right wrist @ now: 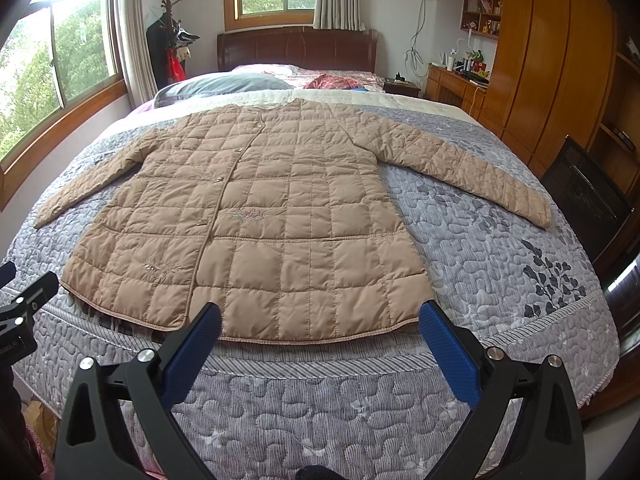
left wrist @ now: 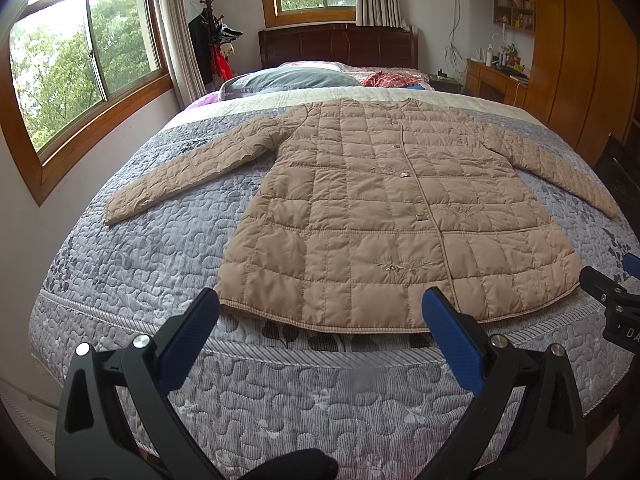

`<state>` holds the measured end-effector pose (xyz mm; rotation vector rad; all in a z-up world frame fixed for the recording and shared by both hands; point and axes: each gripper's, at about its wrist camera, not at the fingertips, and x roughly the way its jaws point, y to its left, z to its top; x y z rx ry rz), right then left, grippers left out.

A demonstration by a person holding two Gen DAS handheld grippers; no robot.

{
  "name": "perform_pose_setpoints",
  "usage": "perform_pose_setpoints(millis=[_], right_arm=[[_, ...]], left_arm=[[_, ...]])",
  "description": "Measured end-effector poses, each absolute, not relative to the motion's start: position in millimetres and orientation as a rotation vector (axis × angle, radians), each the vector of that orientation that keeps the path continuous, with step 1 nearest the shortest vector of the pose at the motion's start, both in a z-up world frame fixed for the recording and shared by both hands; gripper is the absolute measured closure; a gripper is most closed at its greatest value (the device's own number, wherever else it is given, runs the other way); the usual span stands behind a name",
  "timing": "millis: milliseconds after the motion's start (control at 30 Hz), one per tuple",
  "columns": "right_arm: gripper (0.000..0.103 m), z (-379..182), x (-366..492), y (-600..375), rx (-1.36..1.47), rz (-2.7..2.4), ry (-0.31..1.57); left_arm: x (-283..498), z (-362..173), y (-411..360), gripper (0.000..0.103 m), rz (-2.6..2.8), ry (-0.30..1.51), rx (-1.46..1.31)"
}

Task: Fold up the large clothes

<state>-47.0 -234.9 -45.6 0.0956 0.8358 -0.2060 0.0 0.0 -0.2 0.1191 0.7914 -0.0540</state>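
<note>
A long tan quilted coat [left wrist: 372, 208] [right wrist: 256, 224] lies flat and face up on the bed, front fastened, both sleeves spread out to the sides, hem toward me. My left gripper [left wrist: 320, 312] hovers open just short of the hem, near its left half, holding nothing. My right gripper [right wrist: 320, 320] also stands open in front of the hem's right half, empty. The right gripper's black body [left wrist: 612, 300] shows at the right edge of the left wrist view, and the left one [right wrist: 24, 300] at the left edge of the right wrist view.
The bed carries a grey floral quilt [left wrist: 168, 248] [right wrist: 500, 240], with pillows [left wrist: 280, 78] and a red checked cloth [left wrist: 390, 79] by the dark headboard. Windows line the left wall, a coat stand [left wrist: 210, 36] fills the corner, wooden wardrobes [right wrist: 560, 60] and a dark chair [right wrist: 588, 196] stand right.
</note>
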Motion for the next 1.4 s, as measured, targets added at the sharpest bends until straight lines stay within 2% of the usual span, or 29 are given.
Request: perform_pose_setpoints(millis=[433, 633, 1033, 1267, 1400], right_arm=[[0.004, -45, -44, -235, 0.093, -0.190, 0.827], [0.004, -38, -26, -268, 0.112, -0.224, 0.803], [0.004, -42, 60, -484, 0.406, -0.364, 0.864], [0.004, -82, 78, -641, 0.546, -0.563, 0.964], [0.004, -112, 74, -702, 0.707, -0.513, 1.000]], left_arm=[[1, -6, 1, 0.003, -0.075, 0.794, 0.114], [26, -9, -10, 0.003, -0.130, 0.805, 0.108], [180, -11, -78, 0.003, -0.329, 1.018, 0.133], [269, -26, -161, 0.003, -0.410, 1.067, 0.116], [302, -43, -212, 0.004, -0.439, 1.093, 0.135]])
